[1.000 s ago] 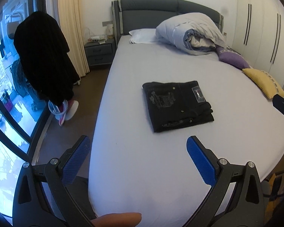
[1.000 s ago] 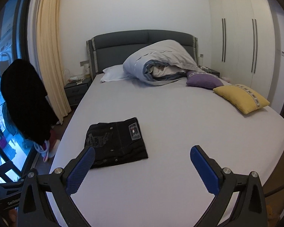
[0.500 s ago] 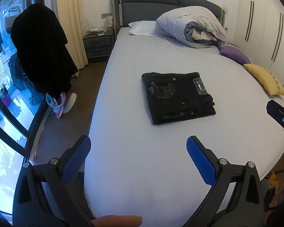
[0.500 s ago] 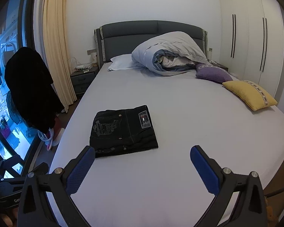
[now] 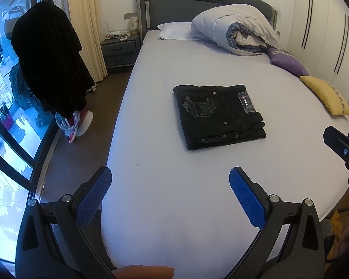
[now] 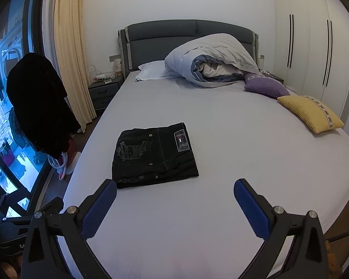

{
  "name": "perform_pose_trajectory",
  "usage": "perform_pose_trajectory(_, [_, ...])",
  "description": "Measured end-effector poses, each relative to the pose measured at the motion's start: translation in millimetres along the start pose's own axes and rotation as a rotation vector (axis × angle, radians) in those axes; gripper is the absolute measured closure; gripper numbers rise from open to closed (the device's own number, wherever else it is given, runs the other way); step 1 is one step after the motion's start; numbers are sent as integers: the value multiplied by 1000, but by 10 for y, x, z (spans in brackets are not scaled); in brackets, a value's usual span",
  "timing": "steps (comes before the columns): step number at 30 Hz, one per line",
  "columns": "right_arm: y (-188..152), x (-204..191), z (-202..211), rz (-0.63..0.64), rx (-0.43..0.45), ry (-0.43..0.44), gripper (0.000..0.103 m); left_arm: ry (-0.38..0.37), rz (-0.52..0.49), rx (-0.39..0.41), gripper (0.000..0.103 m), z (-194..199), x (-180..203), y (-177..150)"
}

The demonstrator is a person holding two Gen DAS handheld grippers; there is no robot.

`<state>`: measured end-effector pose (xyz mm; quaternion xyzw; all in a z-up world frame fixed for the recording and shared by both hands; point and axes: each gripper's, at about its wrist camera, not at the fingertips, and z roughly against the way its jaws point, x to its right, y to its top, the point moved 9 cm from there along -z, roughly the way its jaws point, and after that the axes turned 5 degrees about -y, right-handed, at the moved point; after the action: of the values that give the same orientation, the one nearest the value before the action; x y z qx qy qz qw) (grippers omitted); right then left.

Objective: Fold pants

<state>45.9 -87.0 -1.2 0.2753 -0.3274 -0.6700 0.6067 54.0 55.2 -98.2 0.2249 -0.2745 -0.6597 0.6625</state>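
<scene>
Pants [image 5: 217,114] folded into a black rectangle, lying flat on the bed [image 5: 197,186] at frame centre in the left wrist view, lower left of centre in the right wrist view [image 6: 153,155]. Touched by neither tool.

Left tool [image 5: 169,181] low in its frame, blue pads spread wide, nothing between them, hovering over the bed's near edge. Fingertip of the holding hand visible at the bottom edge. Right tool [image 6: 174,190] likewise spread and empty, low in its frame, near the fold's front edge; also seen as a black and blue tip at the right edge of the left wrist view [image 5: 342,144].

Compared with a second ago: pants unmoved on the sheet; both cameras shifted slightly, framing changed.

Left to right in the left wrist view: window, dark garment [image 5: 48,60] hanging, cream curtain [image 5: 86,28], nightstand [image 5: 119,51], rolled duvet [image 5: 237,30] against the headboard, purple pillow [image 5: 288,62], yellow pillow [image 5: 325,95], white wardrobe [image 5: 323,28].
</scene>
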Motion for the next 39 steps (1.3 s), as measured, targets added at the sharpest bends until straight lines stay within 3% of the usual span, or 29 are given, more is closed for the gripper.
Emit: perform_pose_trajectory(39, [-178, -109, -60, 5, -42, 13, 0, 3, 2, -15, 0, -76, -17, -59])
